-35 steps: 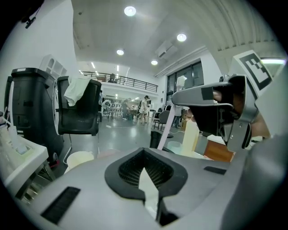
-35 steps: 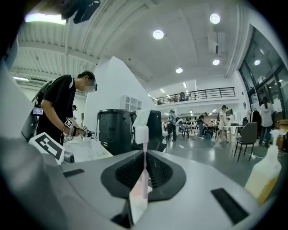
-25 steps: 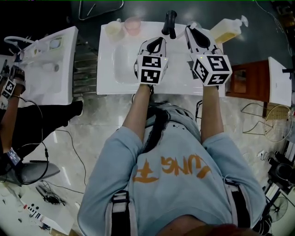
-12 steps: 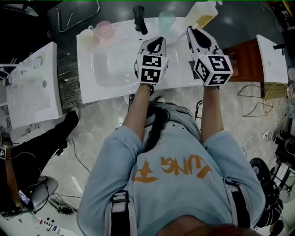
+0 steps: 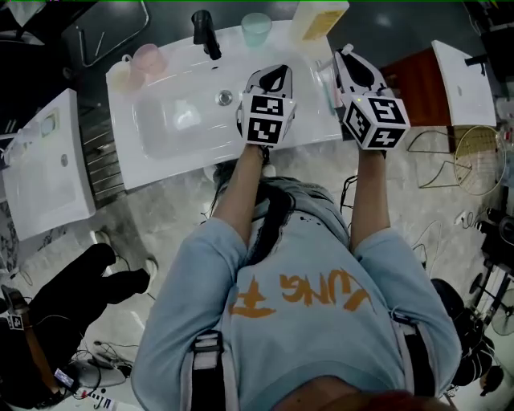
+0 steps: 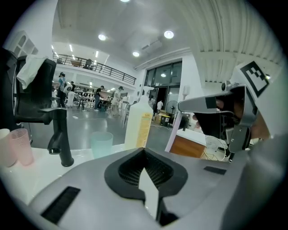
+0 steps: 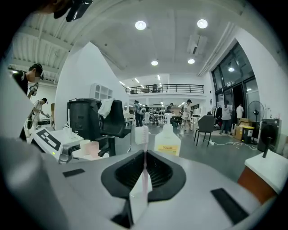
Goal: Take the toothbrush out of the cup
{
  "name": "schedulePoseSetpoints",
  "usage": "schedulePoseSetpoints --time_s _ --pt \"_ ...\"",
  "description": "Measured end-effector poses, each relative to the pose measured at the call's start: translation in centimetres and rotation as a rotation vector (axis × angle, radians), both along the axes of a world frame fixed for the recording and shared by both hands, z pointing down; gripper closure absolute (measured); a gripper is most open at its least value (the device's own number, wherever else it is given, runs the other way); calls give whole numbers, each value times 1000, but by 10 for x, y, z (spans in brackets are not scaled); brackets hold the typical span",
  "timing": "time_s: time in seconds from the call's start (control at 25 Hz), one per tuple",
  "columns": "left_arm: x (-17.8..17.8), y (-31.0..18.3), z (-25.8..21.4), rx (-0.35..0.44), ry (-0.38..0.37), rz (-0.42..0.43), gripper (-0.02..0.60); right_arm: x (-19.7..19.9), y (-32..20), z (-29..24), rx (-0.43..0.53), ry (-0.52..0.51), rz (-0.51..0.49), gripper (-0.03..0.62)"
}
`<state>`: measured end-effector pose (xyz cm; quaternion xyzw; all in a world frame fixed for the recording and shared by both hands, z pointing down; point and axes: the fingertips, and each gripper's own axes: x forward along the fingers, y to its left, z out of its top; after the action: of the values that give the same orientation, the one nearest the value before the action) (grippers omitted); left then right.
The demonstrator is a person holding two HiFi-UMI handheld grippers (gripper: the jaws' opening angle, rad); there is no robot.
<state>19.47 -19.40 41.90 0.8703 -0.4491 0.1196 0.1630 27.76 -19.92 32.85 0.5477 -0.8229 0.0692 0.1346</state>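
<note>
My right gripper (image 7: 144,173) is shut on a pink-handled toothbrush (image 7: 142,155), whose white bristle head sticks up past the jaw tips. In the head view the right gripper (image 5: 347,54) hangs over the right end of the white sink counter (image 5: 161,152). The left gripper (image 5: 275,74) is beside it over the basin's right rim, shut with nothing in it (image 6: 145,173). A pale green cup (image 5: 256,28) stands at the back edge near the black faucet (image 5: 203,30). A pink cup (image 5: 149,58) and a cream cup (image 5: 120,74) stand at the back left.
A yellow soap bottle (image 5: 319,18) stands at the back right of the counter. A second white sink unit (image 5: 48,168) is to the left and a brown cabinet (image 5: 409,88) to the right. Cables and a seated person lie on the floor around.
The sink counter has slid left and down in the head view, so the grippers now sit over its right end instead of its middle. Both grippers keep their pose.
</note>
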Motion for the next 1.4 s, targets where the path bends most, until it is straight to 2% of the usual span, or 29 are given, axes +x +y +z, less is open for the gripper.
schedulePoseSetpoints --time_s 0.44,0.8,1.2,1.4 --pt "61 1 35 -69 -3 58 574 72 3 51 -141 38 76 556" --pt "88 -2 58 -120 -10 88 574 105 7 91 -271 43 103 556" --pt "91 -8 73 -152 -35 75 574 109 2 122 -381 -26 71 556" --pt "80 -12 79 -164 -43 47 574 112 -10 146 -459 -112 104 556"
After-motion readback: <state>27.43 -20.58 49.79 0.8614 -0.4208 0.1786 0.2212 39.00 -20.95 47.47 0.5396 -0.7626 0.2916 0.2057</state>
